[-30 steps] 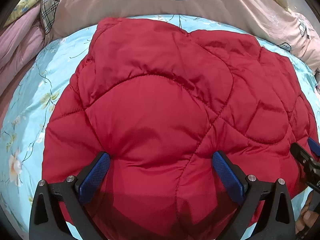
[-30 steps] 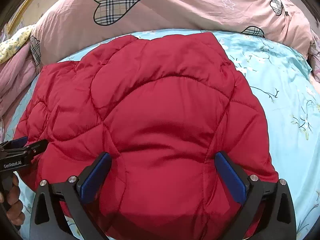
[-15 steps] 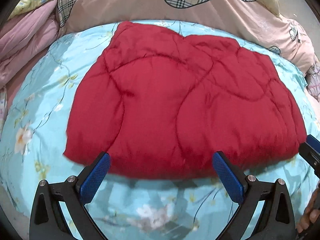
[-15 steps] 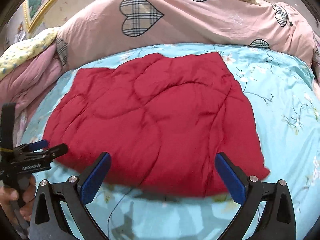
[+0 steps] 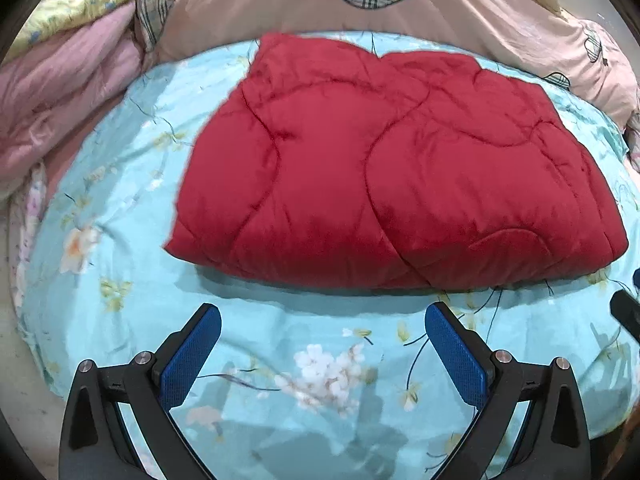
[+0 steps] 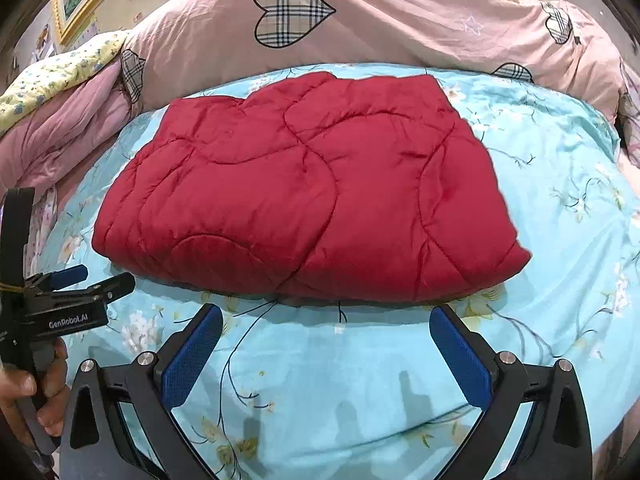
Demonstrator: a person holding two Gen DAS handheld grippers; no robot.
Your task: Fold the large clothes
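A red quilted jacket point(image 5: 396, 168) is seen lying folded into a rough rectangle on a light blue floral bedsheet point(image 5: 320, 364), with a pink duvet printed with plaid hearts point(image 6: 360, 28) bunched along the far side of it. The left gripper point(image 5: 322, 354) is held above bare sheet just short of the jacket's near edge, its blue-padded fingers point(image 5: 192, 356) spread wide and nothing gripped between them. The right gripper point(image 6: 326, 356) is likewise held wide apart and empty over the sheet, near the same edge. In the right wrist view, the left gripper is seen from the side at the lower left, clasped in the person's hand point(image 6: 28, 392).
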